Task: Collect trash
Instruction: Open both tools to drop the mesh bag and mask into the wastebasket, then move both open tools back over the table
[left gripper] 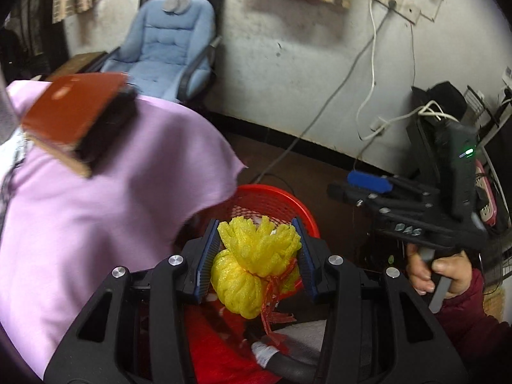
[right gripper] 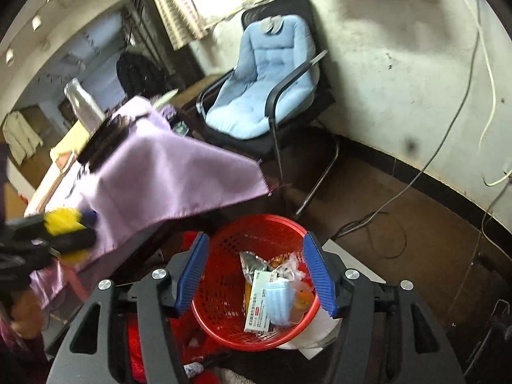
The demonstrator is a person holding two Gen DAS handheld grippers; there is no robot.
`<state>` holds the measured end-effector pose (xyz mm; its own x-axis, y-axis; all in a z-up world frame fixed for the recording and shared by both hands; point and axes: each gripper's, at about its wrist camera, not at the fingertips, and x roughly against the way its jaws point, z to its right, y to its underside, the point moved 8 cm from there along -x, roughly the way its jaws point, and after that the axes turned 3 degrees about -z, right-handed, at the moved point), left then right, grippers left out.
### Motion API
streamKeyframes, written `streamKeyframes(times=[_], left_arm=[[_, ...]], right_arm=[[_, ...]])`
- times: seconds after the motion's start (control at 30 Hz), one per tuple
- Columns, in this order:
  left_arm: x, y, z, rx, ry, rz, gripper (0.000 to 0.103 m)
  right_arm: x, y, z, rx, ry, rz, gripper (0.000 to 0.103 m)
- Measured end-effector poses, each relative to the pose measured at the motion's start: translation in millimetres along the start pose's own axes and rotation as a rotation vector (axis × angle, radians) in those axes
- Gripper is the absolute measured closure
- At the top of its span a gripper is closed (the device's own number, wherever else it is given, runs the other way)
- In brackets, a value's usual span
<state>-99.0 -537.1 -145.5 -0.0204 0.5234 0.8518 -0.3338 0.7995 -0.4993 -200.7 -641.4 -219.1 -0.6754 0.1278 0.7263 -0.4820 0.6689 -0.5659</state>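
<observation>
While the left gripper (left gripper: 257, 256) is clamped on a yellow foam net (left gripper: 252, 265) tied with red string, the right gripper (right gripper: 256, 272) stands open over the red basket (right gripper: 224, 329) with nothing between its pads. The basket sits on the floor near the purple-draped table (right gripper: 166, 179), holding a blue face mask (right gripper: 278, 300), a medicine box (right gripper: 257, 307) and what look like wrappers.
</observation>
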Motion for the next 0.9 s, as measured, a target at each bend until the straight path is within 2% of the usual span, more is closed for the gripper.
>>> streamKeyframes(times=[0.13,0.17,0.2,0.27,0.4,0.9], left_arm=[[-20.7,-6.9,10.1,-0.012,0.013,-0.02,0.055],[-24.5,-9.3,12.0,-0.017,0.009,-0.018,0.052],[-27.3,-10.3,12.3,-0.018,-0.001,-0.019,0.04],[-29.2,-12.7,10.3,-0.007,-0.028,-0.012,0.028],[-22.2,-13.3,6.9,-0.008,-0.052,0.008,0.019],[29.9,-9.1,-17.5,0.043,-0.108,0.099,0.013]], right_arm=[[6.6,-1.9,9.2,-0.016,-0.007,0.024,0.043],[5.7,-3.7,11.2,-0.018,-0.009,0.026,0.043],[6.8,-4.6,11.5,-0.019,-0.011,0.029,0.043],[7.2,-5.2,13.5,-0.022,-0.017,0.032,0.043],[11.1,-5.0,15.2,-0.031,-0.025,0.033,0.043],[29.9,-13.0,-20.4,0.04,-0.043,0.06,0.042]])
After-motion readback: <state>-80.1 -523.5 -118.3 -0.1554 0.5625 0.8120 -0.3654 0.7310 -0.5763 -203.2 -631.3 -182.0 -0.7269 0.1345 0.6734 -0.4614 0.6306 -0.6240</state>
